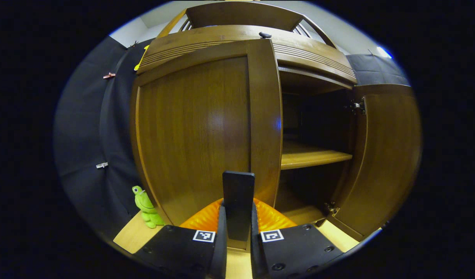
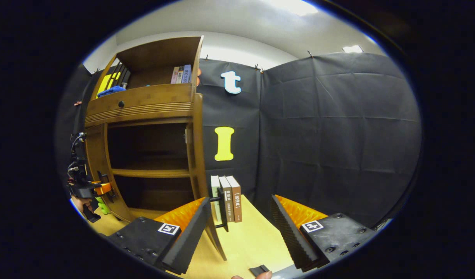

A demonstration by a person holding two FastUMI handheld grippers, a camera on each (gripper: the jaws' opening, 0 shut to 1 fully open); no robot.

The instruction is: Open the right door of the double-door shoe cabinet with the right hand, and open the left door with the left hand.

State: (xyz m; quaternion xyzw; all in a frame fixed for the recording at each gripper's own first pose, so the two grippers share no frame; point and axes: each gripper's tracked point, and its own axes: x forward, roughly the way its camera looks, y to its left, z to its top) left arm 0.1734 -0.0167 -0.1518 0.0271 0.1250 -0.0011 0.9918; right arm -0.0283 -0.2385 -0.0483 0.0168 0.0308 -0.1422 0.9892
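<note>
The left hand-held gripper [image 1: 237, 223] has its two fingers drawn in tight on the dark upright handle [image 1: 238, 203] of the left door [image 1: 194, 135], one finger pressing each side of it. The right hand-held gripper [image 2: 237, 228] has its two fingers spread wide with nothing between them, over the pale wooden desk [image 2: 245, 244].

The shoe cabinet [image 2: 144, 112] has two doors. In the left gripper view the left door stands nearly shut in front of the camera, while the right door [image 1: 384, 155] is swung wide to the right, baring one shelf [image 1: 311, 157] with dark compartments above and below it. Two hinges [image 1: 357, 105] show on the right door. One dark knob [image 1: 265, 35] sits on the drawer front above.

The left gripper view alone gives one green plush toy [image 1: 146, 207] on the desk at the cabinet's left foot.

The right gripper view alone gives the right door edge-on, three upright books [image 2: 227, 203] just right of it held by a dark bookend, more books [image 2: 181, 74] and a blue cloth [image 2: 111, 91] in the open top compartment, and the left hand-held gripper far left at the left door with a hand [image 2: 80, 204] below it. The nearest book spines bear writing too small to read with confidence.
</note>
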